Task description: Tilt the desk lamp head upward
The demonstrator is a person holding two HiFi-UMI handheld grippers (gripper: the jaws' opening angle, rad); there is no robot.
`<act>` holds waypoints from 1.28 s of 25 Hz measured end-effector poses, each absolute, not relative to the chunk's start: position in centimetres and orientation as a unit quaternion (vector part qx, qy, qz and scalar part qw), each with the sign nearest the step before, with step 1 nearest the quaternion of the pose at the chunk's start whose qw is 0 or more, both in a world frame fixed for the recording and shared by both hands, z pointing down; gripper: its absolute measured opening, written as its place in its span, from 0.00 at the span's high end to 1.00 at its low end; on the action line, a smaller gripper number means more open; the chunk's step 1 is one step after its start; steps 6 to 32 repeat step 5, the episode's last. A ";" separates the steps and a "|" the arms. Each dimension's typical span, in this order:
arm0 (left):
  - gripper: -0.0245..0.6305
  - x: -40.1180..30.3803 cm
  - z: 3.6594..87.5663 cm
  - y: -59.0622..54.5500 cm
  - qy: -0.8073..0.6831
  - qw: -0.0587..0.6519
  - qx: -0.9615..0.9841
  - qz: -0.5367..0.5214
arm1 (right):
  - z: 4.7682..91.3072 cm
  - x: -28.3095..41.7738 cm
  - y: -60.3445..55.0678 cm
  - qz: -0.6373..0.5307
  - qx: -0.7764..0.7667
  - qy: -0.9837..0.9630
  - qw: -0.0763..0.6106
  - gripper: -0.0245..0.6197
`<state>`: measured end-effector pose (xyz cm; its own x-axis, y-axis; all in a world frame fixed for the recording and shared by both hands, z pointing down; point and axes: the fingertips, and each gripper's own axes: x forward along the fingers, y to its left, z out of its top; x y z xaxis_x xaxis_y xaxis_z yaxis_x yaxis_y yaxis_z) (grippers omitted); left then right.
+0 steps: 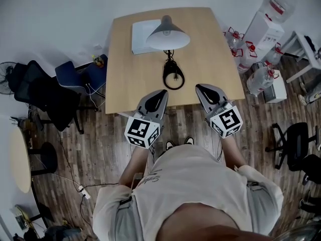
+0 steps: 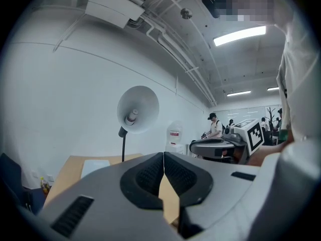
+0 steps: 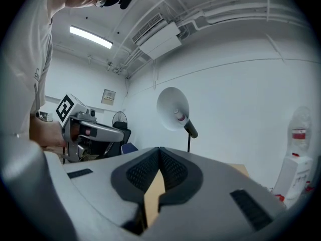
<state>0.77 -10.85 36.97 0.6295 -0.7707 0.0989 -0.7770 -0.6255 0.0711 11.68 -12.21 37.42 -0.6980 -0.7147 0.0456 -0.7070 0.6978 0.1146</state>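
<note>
The desk lamp stands mid-table, its grey cone shade (image 1: 168, 34) over a thin stem and a black ring base (image 1: 173, 77). In the left gripper view the shade (image 2: 138, 109) shows its open mouth and bulb, and in the right gripper view the shade (image 3: 172, 109) does too. My left gripper (image 1: 163, 92) hangs at the table's near edge, shut and holding nothing, with its pads meeting (image 2: 164, 154). My right gripper (image 1: 199, 87) is beside it, also shut and holding nothing (image 3: 159, 149). Both are well short of the lamp, one on each side of its base.
A white flat box (image 1: 142, 35) lies behind the lamp on the wooden table (image 1: 130, 84). A water dispenser (image 1: 263, 31) and bottles stand to the right, dark chairs (image 1: 80, 79) to the left. People stand far off (image 2: 214, 126).
</note>
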 end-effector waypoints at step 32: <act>0.94 0.9 37.3 -11.5 -0.431 0.057 0.900 0.029 | 37.9 12.1 -13.0 -0.029 0.383 -0.922 0.040 0.97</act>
